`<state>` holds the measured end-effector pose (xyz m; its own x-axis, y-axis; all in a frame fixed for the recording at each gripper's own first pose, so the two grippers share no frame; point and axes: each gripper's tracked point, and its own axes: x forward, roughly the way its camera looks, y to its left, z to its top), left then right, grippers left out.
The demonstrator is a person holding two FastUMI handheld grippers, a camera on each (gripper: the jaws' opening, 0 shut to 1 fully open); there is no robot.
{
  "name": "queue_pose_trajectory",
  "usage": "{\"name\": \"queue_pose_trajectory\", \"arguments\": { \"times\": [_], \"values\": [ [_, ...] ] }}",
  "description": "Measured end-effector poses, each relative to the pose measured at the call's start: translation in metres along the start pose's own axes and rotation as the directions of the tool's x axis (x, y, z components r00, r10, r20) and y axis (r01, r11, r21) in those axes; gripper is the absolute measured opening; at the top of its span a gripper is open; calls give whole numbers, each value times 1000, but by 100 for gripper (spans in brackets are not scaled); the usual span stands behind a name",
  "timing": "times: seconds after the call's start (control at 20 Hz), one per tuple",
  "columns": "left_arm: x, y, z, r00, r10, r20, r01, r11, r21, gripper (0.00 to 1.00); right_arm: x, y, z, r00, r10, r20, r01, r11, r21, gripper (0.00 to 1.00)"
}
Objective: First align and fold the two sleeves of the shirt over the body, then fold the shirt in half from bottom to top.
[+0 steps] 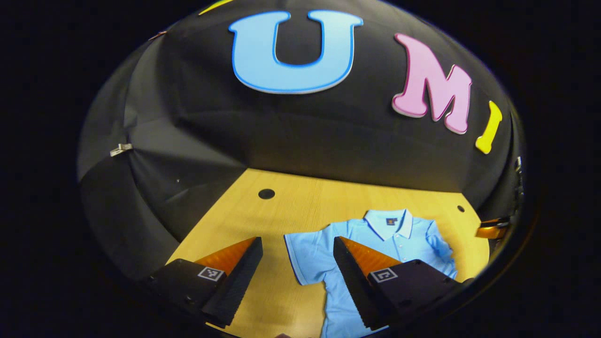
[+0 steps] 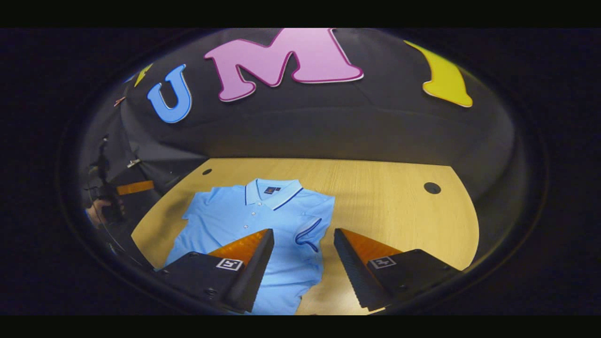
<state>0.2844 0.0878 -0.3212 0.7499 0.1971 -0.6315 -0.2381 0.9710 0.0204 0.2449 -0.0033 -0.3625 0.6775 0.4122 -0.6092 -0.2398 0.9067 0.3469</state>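
A light blue polo shirt (image 1: 399,244) lies face up on the wooden table (image 1: 291,202), collar toward the far wall. In the left gripper view one short sleeve (image 1: 303,253) is spread flat to the side. My left gripper (image 1: 297,240) hovers open above that sleeve, holding nothing. In the right gripper view the shirt (image 2: 244,220) has its other sleeve (image 2: 307,233) folded in over the body. My right gripper (image 2: 304,231) hangs open above that folded sleeve and the shirt's edge, with nothing between its fingers.
Round dark holes (image 1: 266,193) (image 2: 432,188) mark the tabletop (image 2: 389,206) near its far corners. Black cloth walls close in the table on the back and sides. The right gripper (image 1: 490,230) shows at the table's right edge, and a hand with the left gripper (image 2: 105,206) at the left.
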Motion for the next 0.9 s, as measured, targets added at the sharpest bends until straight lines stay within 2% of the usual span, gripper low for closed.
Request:
{"name": "queue_pose_trajectory", "arguments": {
  "times": [0.25, 0.45, 0.6, 0.7, 0.8, 0.9],
  "values": [
    [82, -2, -43, 981, 31, -191, -14, 996, 94, 97, -49, -54, -37, 993, -116, -38, 118, 991, 70, 82],
    [114, -5, -79, 951, 42, -305, -15, 996, 91, 95, -80, -80, -53, 982, -182, -51, 187, 976, 114, 82],
    [124, -2, -98, 933, 53, -355, -26, 996, 82, 95, -88, -87, -52, 978, -204, -44, 208, 969, 135, 82],
    [130, -9, -98, 940, 12, -342, 3, 999, 45, 97, -86, -86, -51, 978, -206, -44, 210, 967, 144, 82],
    [132, -14, -99, 941, -13, -337, 38, 997, 67, 80, -84, -85, -53, 977, -208, -51, 213, 967, 138, 82],
    [129, -27, -96, 946, -34, -321, 68, 993, 95, 44, -82, -83, -56, 977, -204, -60, 210, 970, 125, 82]
  ]
}}
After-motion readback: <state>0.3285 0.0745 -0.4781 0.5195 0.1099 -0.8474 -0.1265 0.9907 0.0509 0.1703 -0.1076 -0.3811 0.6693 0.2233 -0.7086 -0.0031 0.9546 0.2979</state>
